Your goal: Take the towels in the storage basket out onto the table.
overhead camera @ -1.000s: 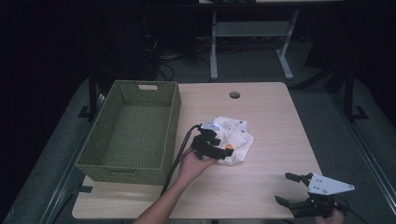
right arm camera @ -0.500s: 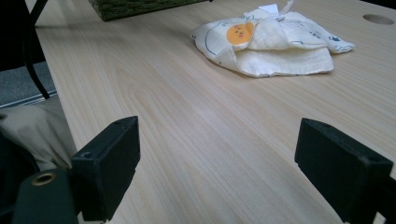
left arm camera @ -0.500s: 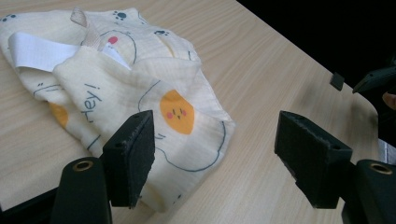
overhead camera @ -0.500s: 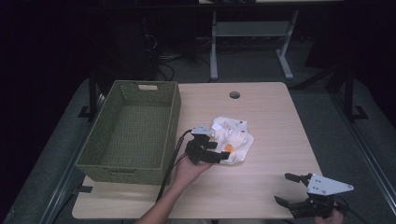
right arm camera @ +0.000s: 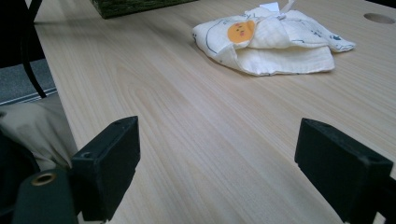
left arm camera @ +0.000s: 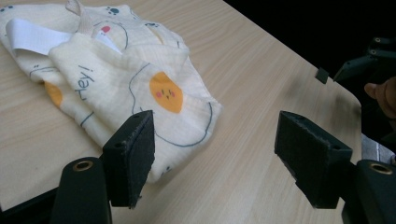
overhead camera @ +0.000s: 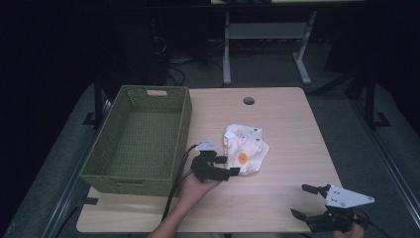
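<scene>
1. Table: pale wood surface carrying everything listed below; a round cable hole sits toward its far edge.
2. Basket: green woven, rectangular, nothing in it, standing well to the outer side of the left gripper's jaws, its long sides running away from the onlooker.
3. Cloth: a cream, loosely folded piece printed with fried-egg faces, lying flat just ahead of the left gripper's jaws. In the left gripper view its near corner lies partly behind the left-hand jaw and reaches into the gap, not yet between the pads. Its long axis appears to run diagonally, from that near corner away toward the table's far edge; a white label marks the far end.
4. Left gripper: jaws apart and gripping nothing. Compared with a second ago it has slid back toward the person and slightly down, clear of the cloth top where it sat before. Judged meaning: it is lining up on the near edge for a pinch.
5. Right gripper: jaws apart, nothing between them, unmoved at the near table edge, the cloth well ahead of it.
</scene>
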Tool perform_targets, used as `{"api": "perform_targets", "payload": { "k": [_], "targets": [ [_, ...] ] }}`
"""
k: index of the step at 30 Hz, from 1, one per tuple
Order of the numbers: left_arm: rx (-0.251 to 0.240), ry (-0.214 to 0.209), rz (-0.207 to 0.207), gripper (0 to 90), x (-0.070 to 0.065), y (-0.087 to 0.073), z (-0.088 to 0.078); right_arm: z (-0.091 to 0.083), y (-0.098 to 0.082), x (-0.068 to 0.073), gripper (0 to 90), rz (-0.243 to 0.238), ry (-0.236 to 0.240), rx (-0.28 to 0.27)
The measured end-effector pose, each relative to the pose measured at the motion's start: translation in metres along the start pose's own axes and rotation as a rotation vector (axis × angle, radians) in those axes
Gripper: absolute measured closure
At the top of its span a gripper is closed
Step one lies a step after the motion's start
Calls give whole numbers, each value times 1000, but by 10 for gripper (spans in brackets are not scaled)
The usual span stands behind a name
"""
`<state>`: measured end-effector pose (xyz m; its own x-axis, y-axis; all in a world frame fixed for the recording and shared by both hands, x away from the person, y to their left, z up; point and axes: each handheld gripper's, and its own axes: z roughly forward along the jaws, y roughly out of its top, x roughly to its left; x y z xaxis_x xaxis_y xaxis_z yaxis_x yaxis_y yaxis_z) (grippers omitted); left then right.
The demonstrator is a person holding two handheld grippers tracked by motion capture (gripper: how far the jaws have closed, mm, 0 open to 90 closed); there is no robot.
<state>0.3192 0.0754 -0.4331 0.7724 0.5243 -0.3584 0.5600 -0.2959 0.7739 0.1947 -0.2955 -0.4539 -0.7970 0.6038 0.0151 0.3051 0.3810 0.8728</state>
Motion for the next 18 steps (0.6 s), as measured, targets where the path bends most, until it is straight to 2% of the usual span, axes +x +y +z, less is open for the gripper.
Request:
{"api": "perform_targets", "payload": {
  "k": [13,18],
  "targets": [
    [-34,-23,0,291,-1,-20,-10,0,-1,0,138,7,-8,5],
    [-33,-23,2,291,-3,-26,-14,0,-1,0,138,5,-7,6]
  ]
}}
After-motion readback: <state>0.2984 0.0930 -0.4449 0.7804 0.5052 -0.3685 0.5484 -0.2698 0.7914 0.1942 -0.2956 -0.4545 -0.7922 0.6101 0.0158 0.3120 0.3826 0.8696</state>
